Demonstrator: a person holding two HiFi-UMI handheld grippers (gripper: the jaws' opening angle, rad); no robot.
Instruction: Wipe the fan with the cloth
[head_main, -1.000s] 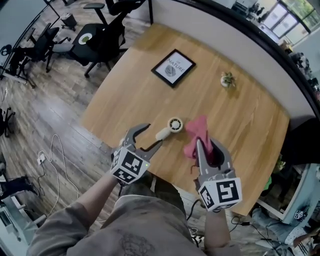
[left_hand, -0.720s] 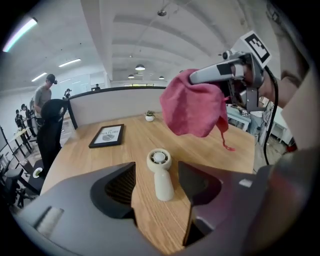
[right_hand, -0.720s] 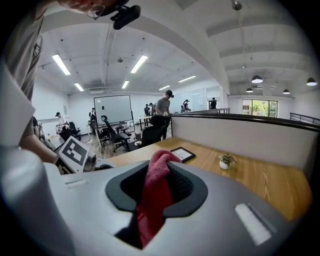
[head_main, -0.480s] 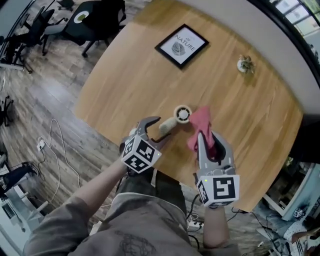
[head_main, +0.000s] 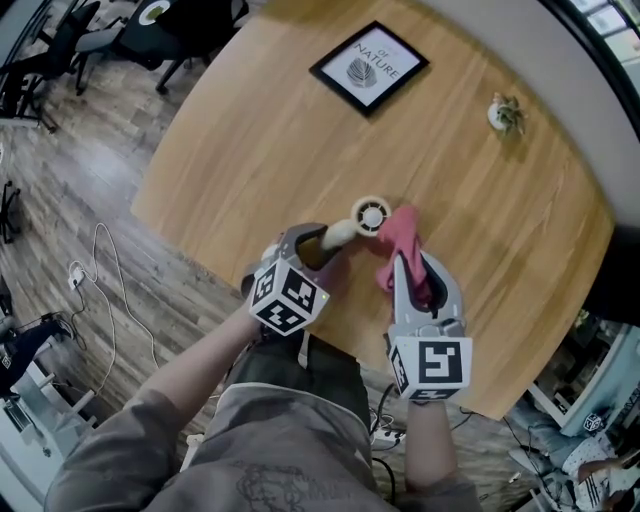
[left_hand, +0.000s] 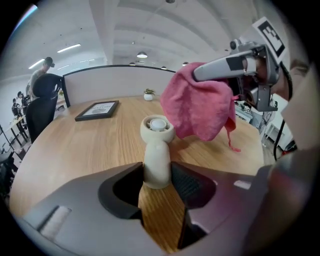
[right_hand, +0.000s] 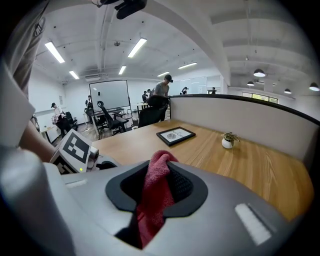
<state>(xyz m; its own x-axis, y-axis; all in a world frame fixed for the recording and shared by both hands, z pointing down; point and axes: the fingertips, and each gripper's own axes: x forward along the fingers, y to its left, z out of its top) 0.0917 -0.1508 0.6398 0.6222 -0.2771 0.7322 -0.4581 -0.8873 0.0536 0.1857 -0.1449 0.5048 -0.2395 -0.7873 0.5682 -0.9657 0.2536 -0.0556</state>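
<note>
A small cream hand fan (head_main: 368, 216) lies on the wooden table (head_main: 250, 130), its round head pointing away from me. My left gripper (head_main: 316, 241) has come down over the fan's handle (left_hand: 157, 165). Its jaws have just been closing, and both pads now rest against the handle's sides. My right gripper (head_main: 408, 268) is shut on a pink cloth (head_main: 401, 238). The cloth hangs just right of the fan's head and partly drapes onto the table. In the left gripper view the cloth (left_hand: 199, 107) hangs beside and slightly above the fan. In the right gripper view the cloth (right_hand: 157, 186) fills the gap between the jaws.
A black framed picture (head_main: 368, 68) lies at the far side of the table. A small potted plant (head_main: 504, 113) stands at the far right near the partition wall. Office chairs (head_main: 160, 25) and a cable (head_main: 100, 270) are on the floor to the left.
Both grippers have sunk toward the table. The left jaws, wide open and short of the fan before, now sit narrowed around its handle. The right gripper still holds the cloth.
</note>
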